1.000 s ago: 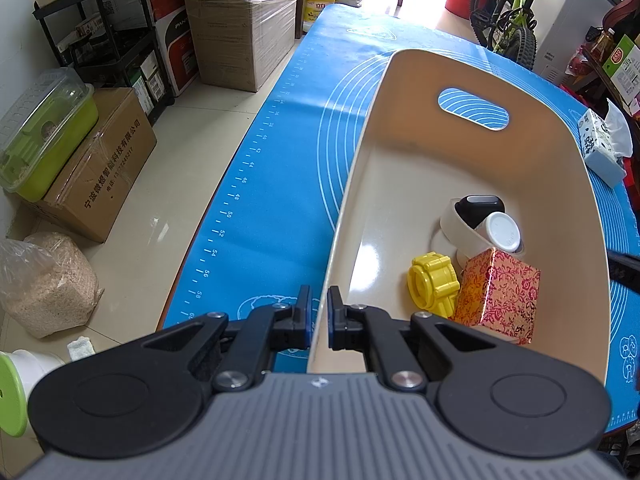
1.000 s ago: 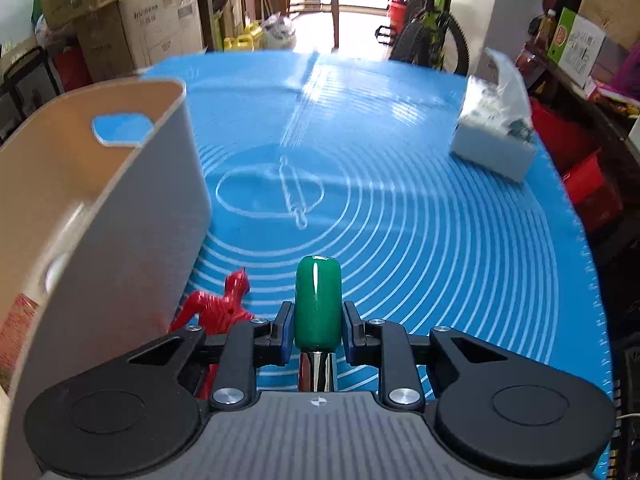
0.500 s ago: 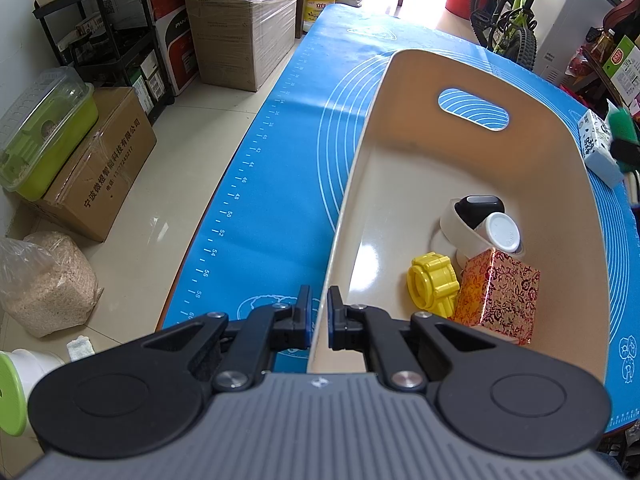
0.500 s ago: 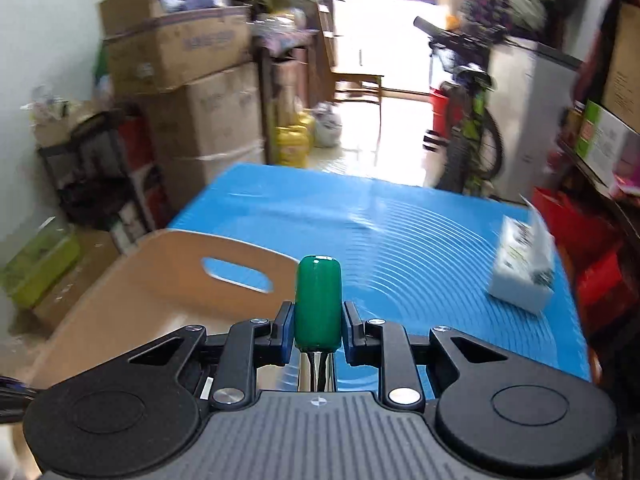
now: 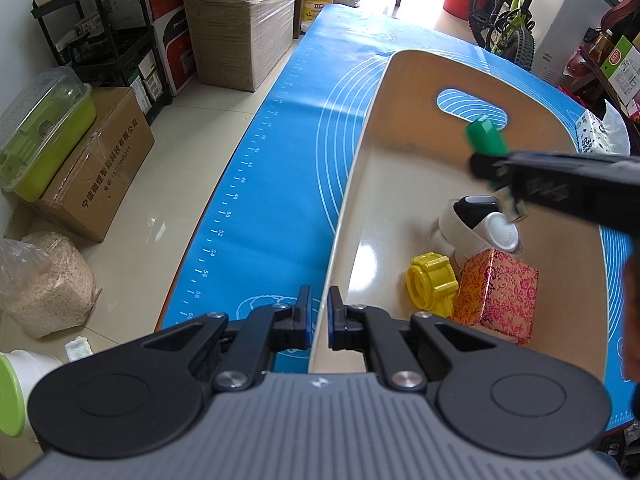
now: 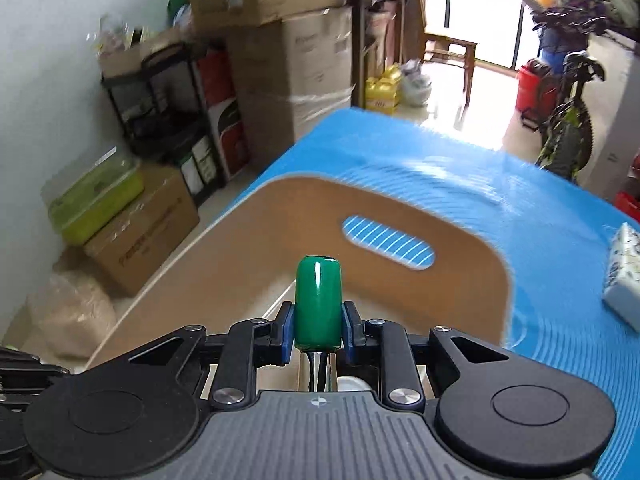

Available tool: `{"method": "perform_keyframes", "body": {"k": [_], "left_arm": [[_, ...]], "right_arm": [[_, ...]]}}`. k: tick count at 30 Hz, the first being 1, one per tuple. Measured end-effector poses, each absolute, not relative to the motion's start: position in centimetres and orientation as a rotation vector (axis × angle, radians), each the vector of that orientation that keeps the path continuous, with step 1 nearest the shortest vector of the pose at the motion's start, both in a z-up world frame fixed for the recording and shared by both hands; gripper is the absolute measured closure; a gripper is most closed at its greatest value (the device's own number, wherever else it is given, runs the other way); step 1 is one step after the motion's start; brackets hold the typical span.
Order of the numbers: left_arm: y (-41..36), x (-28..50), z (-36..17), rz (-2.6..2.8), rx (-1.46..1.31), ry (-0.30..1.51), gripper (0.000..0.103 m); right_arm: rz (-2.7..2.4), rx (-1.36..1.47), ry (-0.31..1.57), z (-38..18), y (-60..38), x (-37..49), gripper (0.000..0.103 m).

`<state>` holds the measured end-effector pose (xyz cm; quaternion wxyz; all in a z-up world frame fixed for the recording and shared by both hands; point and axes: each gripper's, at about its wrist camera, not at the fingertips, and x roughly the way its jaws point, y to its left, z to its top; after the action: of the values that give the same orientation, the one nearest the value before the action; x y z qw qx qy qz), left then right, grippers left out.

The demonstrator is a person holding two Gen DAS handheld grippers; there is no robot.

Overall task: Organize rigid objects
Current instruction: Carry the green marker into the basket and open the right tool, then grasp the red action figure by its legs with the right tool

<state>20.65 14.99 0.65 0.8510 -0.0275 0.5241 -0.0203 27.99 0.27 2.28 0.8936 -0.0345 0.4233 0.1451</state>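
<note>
Firstly, left wrist view: left claw (image 5: 318, 322) narrowed, pinching thin near rim of smooth beige bin (image 5: 360, 168). Bin rounded, oval handle cutout in far wall, resting on blue ringed mat over surface (image 5: 276, 184). Inside bin: ridged yellow cap (image 5: 432, 285), red floral box (image 5: 498, 294), white bottle (image 5: 500, 234). Right claw (image 5: 494, 168) enters from right above bin.

Right wrist view: right claw (image 6: 318, 330) clamped on glossy green handle (image 6: 318, 308), rounded end pointing forward along fingers toward cutout, metal shaft running back beneath. Tissue pack (image 6: 622, 274) on mat at right.

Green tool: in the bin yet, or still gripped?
Still gripped. The right gripper clamps the green tool and holds it above the bin, not released.
</note>
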Motion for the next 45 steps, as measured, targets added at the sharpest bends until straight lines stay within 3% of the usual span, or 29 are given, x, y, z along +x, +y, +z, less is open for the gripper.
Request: {"method": "perform_keyframes", "body": {"k": [11,17,22,35,45], "left_arm": [[15.0,20.7,0.7,-0.044,-0.06,1.103,0.094],[14.9,20.7,0.7,-0.043,-0.059,1.103,0.094],[14.9,20.7,0.7,-0.043,-0.06,1.103,0.094],[14.9,20.7,0.7,-0.044,-0.06,1.103,0.094],[14.9,20.7,0.7,-0.044,-0.059,1.103,0.094]], "right_arm": [[0.221,-0.161,1.064,-2.6,1.7,29.1,0.07],[0.238,-0.14,1.025,-1.6,1.2,28.7,0.048],[0.253,-0.103,0.96,1.3,0.0,27.7,0.043],[0.167,-0.03,0.836,7.0,-7.1,24.3,0.041],[0.065,-0.01,0.903,3.4,-13.5,22.1,0.041]]}}
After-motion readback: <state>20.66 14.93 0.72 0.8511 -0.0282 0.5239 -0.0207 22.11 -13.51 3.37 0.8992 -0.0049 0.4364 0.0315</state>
